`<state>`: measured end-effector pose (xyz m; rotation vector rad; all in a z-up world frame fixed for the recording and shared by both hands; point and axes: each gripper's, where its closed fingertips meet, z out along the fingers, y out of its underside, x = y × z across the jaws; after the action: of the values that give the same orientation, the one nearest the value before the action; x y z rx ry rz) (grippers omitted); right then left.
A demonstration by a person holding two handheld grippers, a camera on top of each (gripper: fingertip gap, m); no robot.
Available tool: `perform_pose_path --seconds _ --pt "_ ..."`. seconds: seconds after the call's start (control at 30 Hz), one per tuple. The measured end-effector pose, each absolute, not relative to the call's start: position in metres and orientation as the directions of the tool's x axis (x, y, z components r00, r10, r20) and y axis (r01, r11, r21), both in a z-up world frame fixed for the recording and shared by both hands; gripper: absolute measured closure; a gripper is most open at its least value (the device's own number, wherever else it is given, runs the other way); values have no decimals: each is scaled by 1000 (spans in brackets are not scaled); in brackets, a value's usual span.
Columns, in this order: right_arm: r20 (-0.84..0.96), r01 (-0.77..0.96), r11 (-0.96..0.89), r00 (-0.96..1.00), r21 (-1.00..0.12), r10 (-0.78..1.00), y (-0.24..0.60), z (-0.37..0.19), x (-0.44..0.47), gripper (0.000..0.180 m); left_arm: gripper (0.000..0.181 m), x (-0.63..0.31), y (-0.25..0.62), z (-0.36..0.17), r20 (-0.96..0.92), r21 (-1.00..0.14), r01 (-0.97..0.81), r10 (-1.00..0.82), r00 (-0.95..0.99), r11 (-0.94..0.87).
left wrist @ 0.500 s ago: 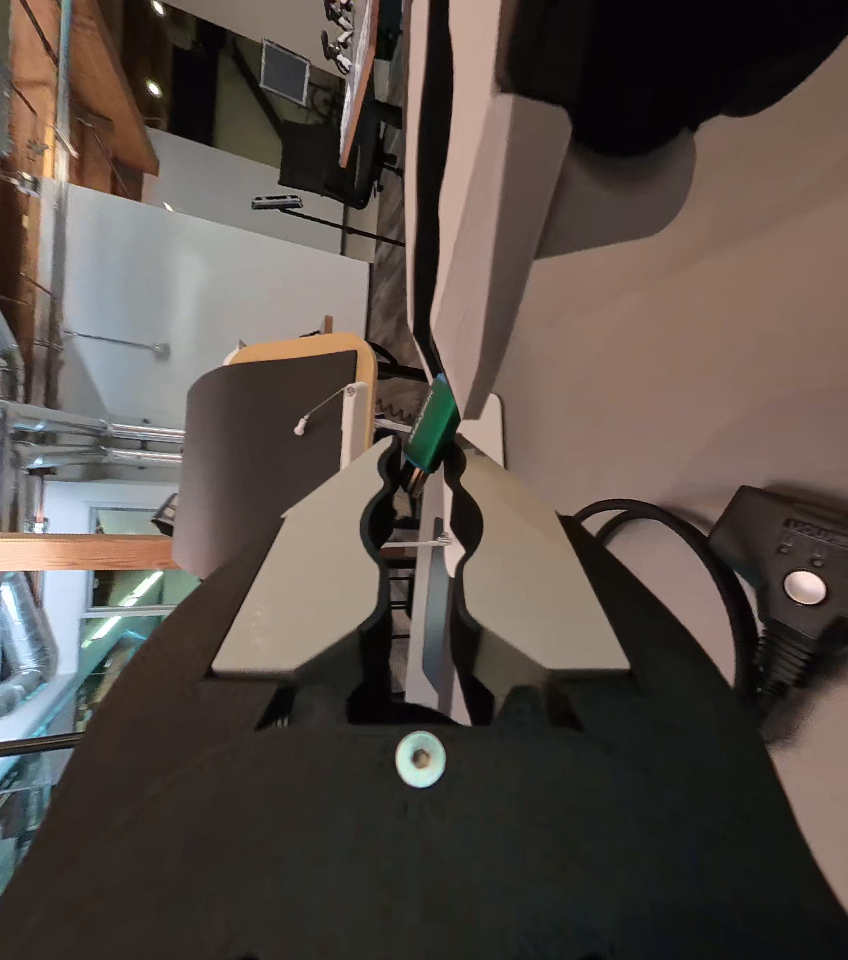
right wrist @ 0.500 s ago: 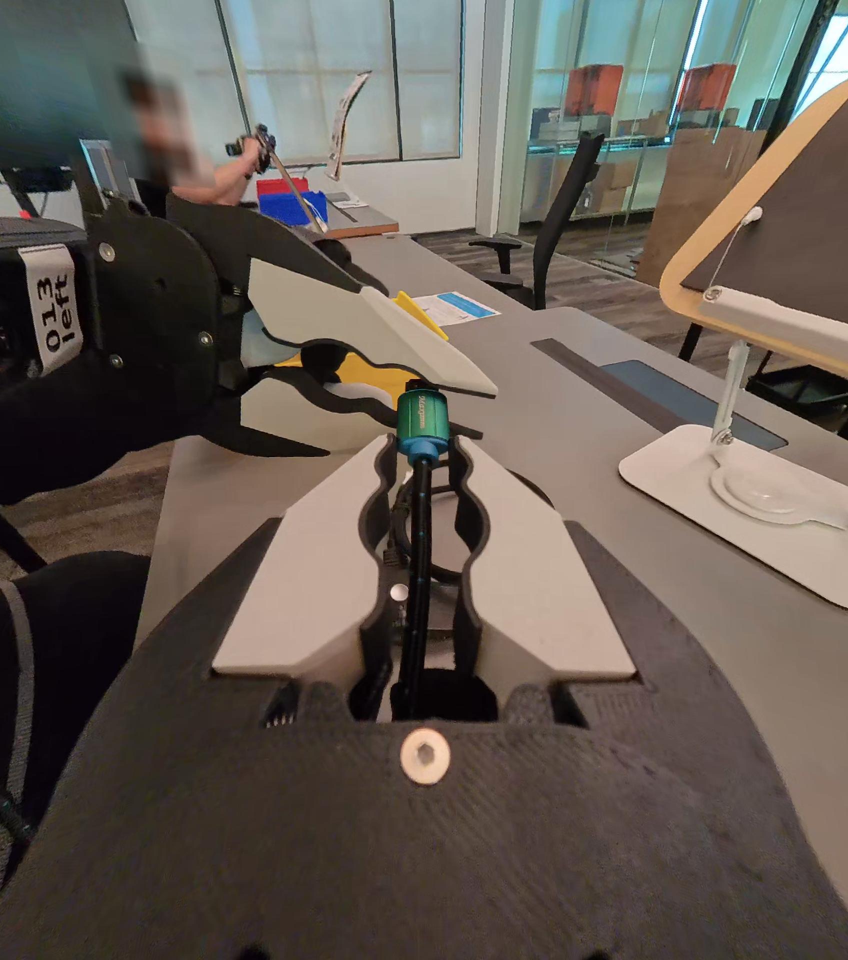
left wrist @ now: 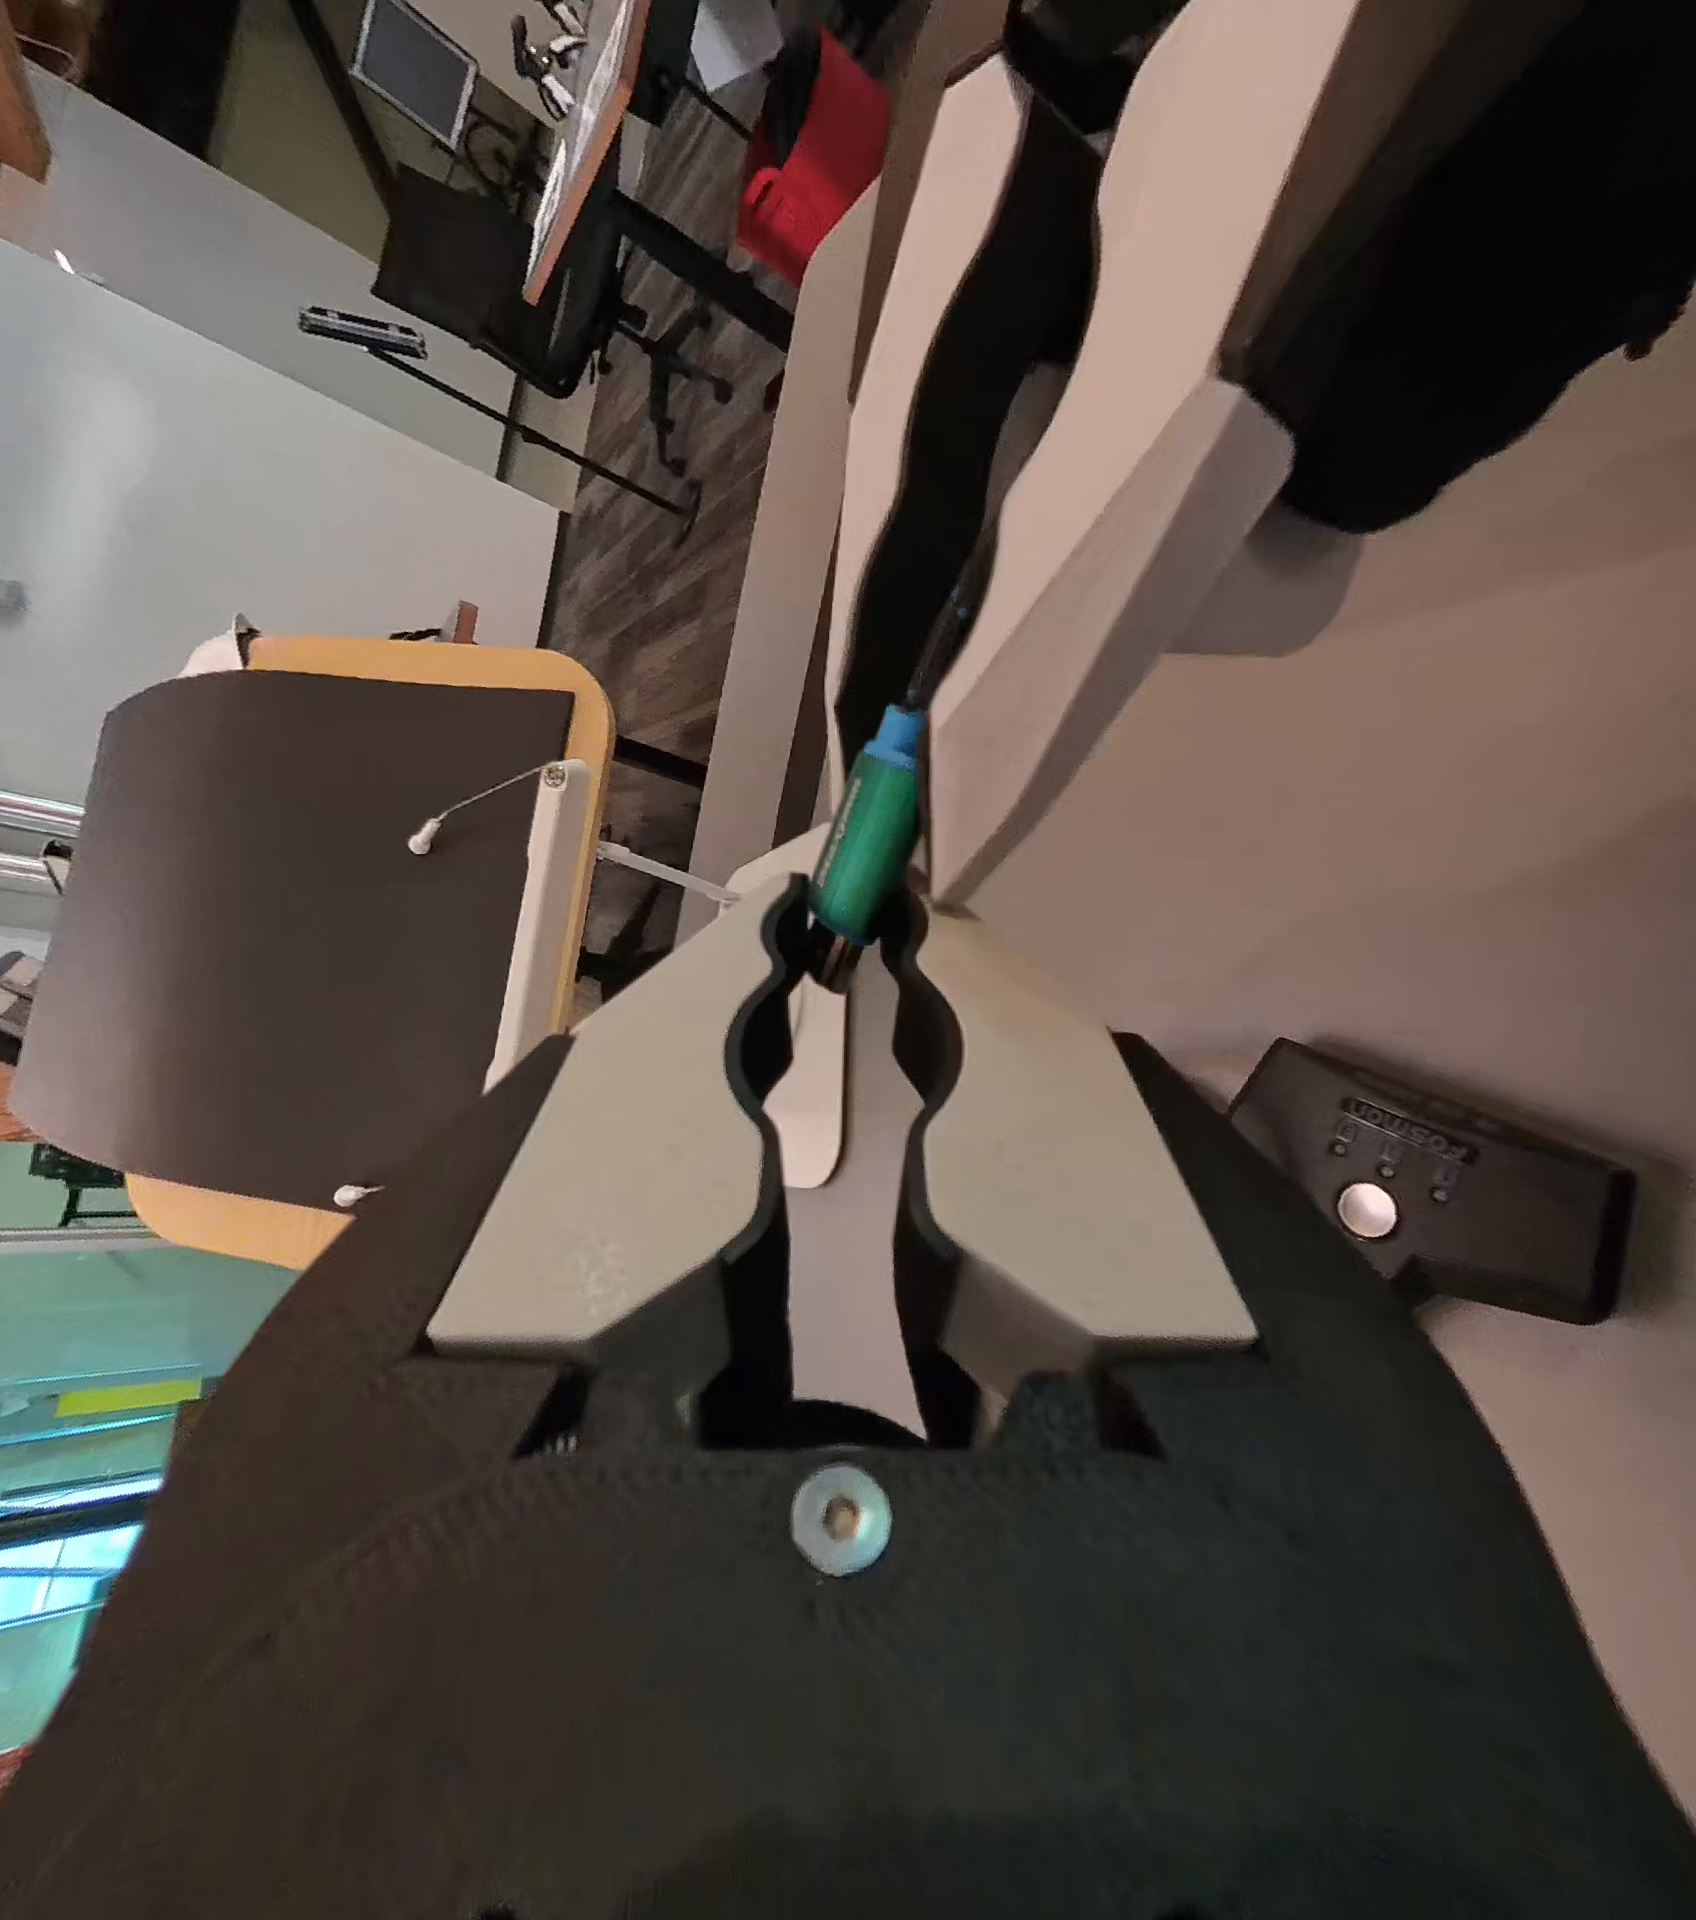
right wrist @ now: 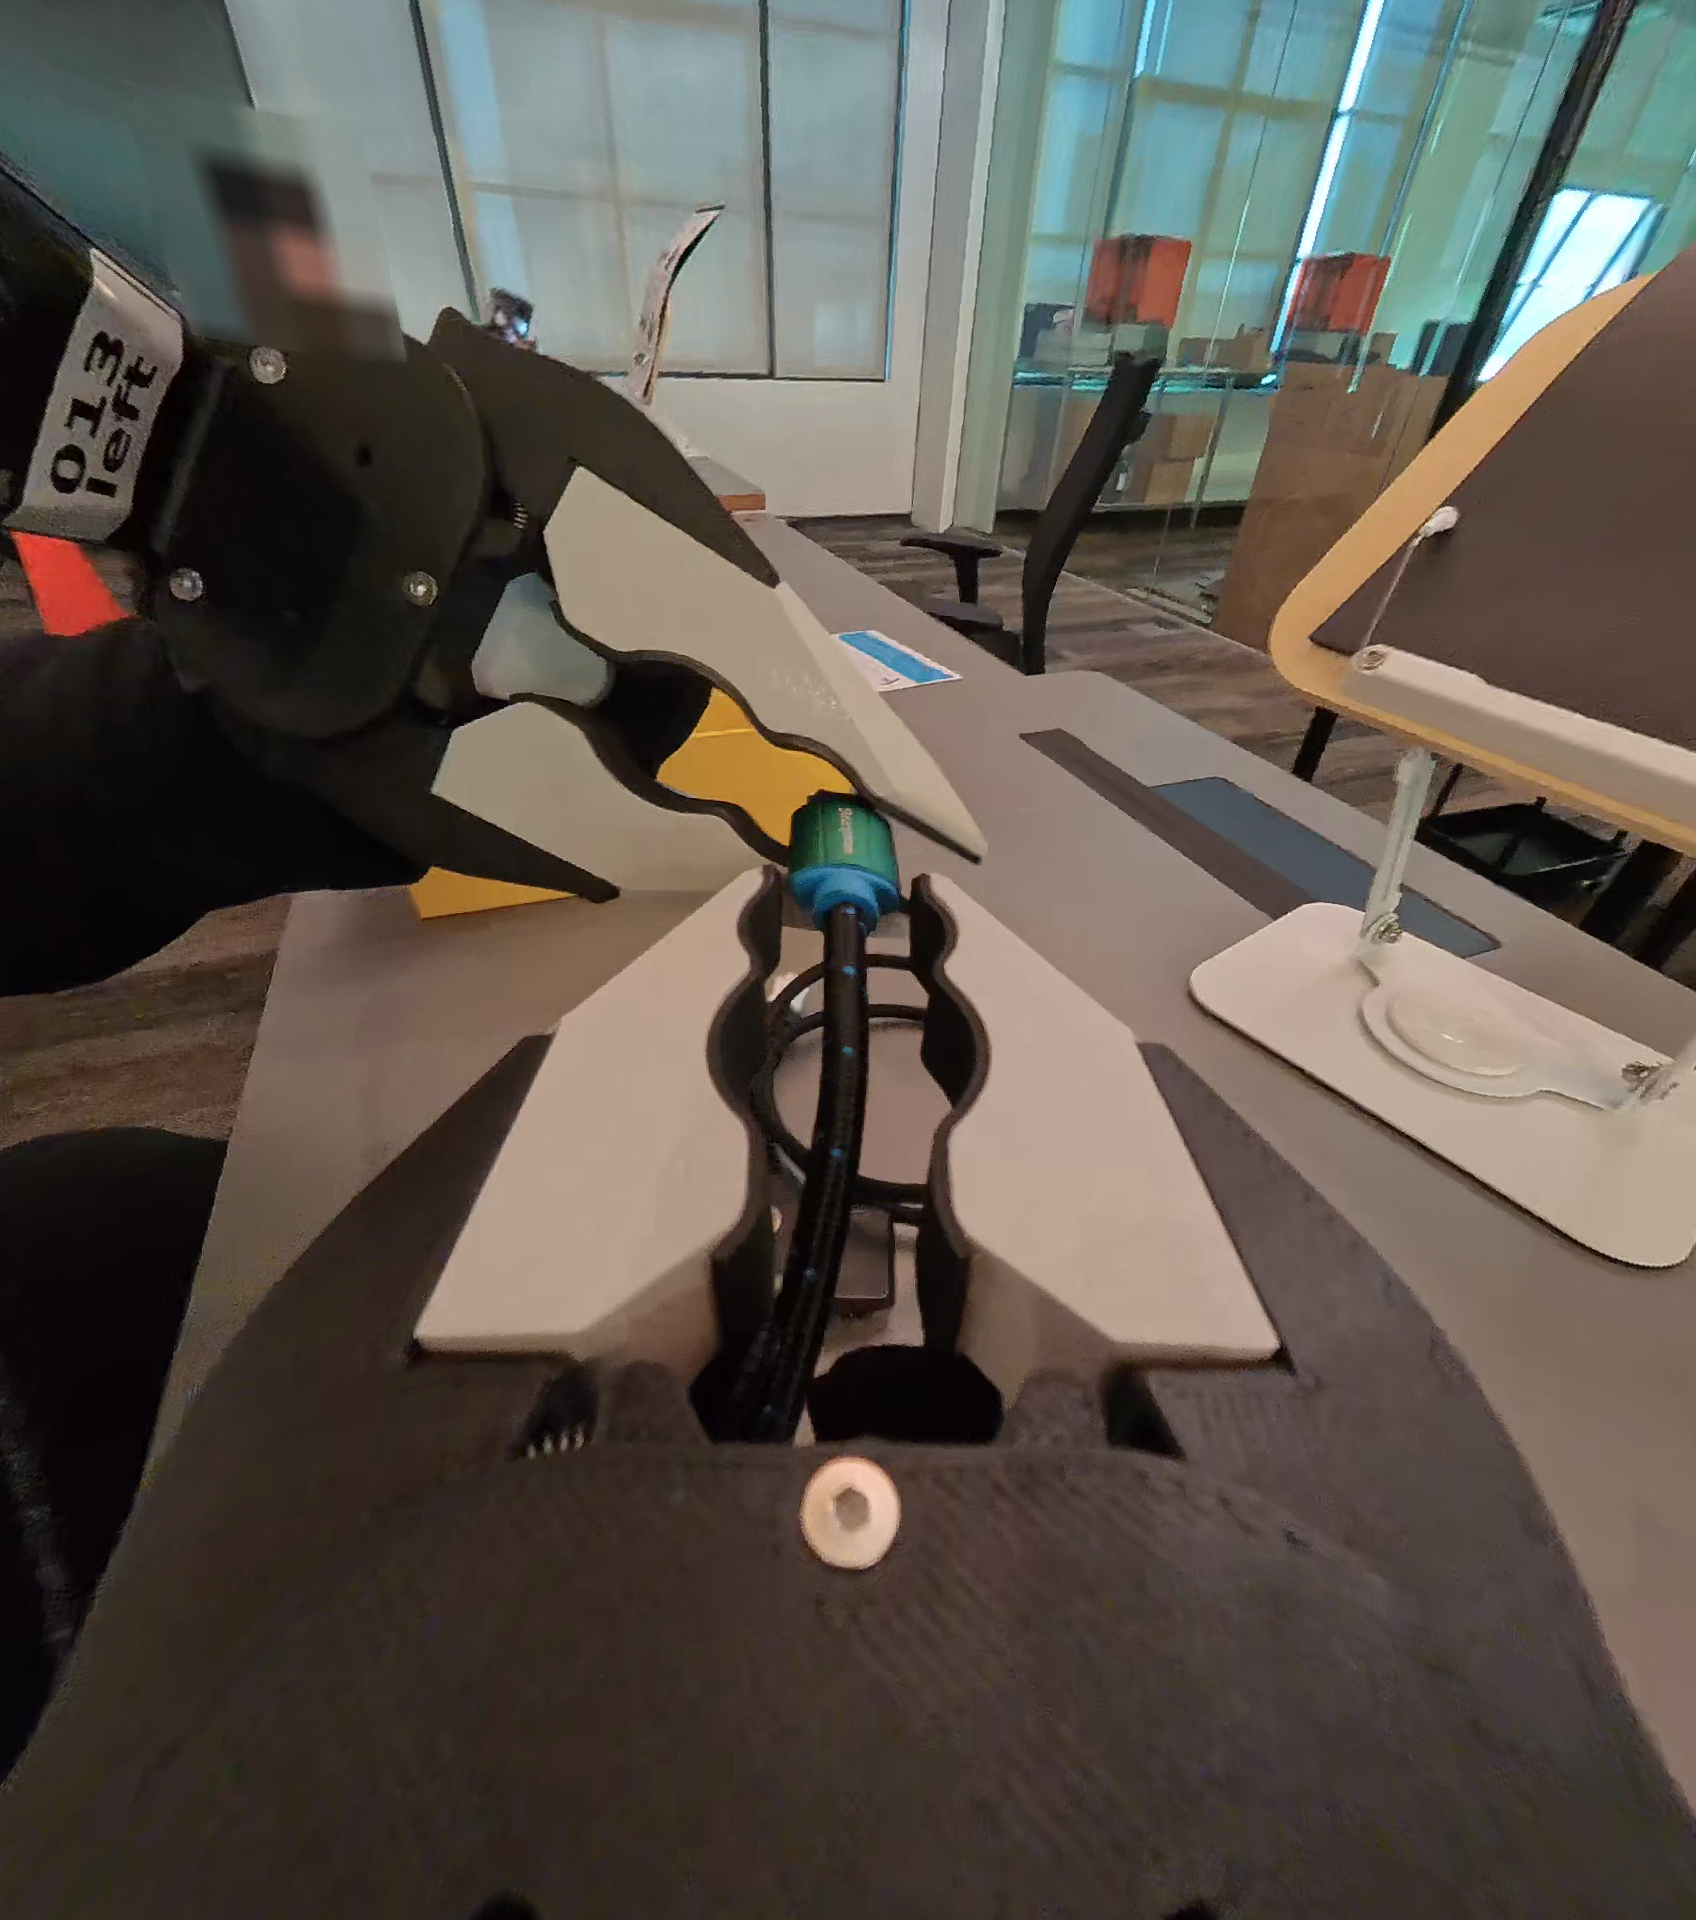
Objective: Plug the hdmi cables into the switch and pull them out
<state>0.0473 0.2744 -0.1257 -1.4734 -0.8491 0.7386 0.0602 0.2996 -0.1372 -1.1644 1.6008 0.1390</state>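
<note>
Right wrist view: right tool clenches green HDMI plug, inside spread left tool.

Each gripper has a black bumpy body, 2 pale grey wavy fingers and 1 silver screw. The left gripper wears a white sticker.
</note>
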Motion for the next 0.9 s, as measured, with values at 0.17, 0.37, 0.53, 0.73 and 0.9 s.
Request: perform_pose_path --seconds 0.17,0.37,0.53,0.73,0.9 --pt "52 50 29 536 -998 843 275 -122 47 163 169 61 298 -139 -744 -522 -704 -661 98 482" --pt "-65 -54 -44 500 -998 863 275 -117 47 163 169 63 298 -133 -725 -575 -669 -673 149 471" --pt "-226 -186 -161 411 -969 884 273 -114 46 159 170 62 300 -133 -774 -534 -692 -610 169 486" --pt "-189 -114 -153 475 -982 859 276 -119 47 159 169 64 302 -131 -790 -538 -688 -577 209 487" --pt "-239 -185 -172 458 -968 856 276 -112 49 161 170 66 303 -125 -810 -532 -686 -535 242 496"
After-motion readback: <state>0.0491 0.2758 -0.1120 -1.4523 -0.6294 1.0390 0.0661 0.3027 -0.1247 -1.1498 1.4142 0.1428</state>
